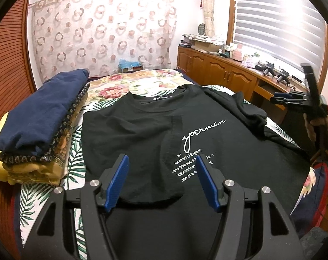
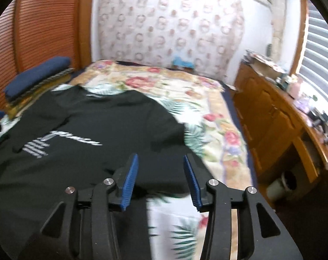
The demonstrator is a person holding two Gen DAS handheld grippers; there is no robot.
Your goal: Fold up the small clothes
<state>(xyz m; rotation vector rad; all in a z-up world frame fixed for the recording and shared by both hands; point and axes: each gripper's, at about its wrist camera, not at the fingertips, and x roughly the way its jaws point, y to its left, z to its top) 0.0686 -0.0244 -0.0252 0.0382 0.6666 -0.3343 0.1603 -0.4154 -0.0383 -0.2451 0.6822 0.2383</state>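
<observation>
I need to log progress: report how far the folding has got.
Done: a stack of folded clothes, navy piece on top, sits at the bed's left edge. In hand: the black T-shirt lies face up, its left side folded over the print and its other sleeve still out. Neither the left gripper nor the right gripper holds cloth; jaws apart. Left: remaining folds, then stacking.
</observation>
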